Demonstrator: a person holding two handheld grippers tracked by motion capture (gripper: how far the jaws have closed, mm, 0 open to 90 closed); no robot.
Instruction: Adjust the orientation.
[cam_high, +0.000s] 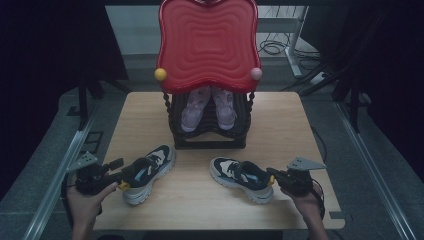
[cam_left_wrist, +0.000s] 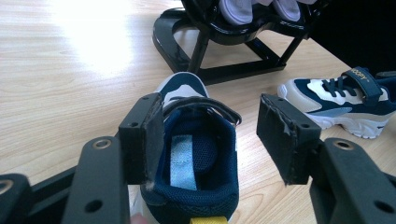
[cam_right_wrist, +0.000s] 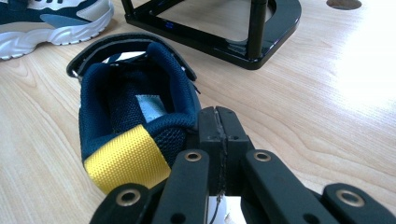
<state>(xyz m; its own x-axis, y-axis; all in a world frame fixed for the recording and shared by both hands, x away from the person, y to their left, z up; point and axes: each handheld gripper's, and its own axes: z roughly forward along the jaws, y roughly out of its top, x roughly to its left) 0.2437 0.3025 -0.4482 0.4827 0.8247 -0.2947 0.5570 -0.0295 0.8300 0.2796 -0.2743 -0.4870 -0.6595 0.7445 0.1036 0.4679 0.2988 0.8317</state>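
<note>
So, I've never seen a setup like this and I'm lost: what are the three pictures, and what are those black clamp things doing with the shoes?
A person holds a hand tool in each hand. The high view looks down on the wooden table; each gripper view looks along one tool's own jaws. On the table stand a black shoe rack with a pink pair, and two navy sneakers. The left gripper is open around the left sneaker's heel. The right gripper is pinched shut at the right sneaker's heel collar.
</note>
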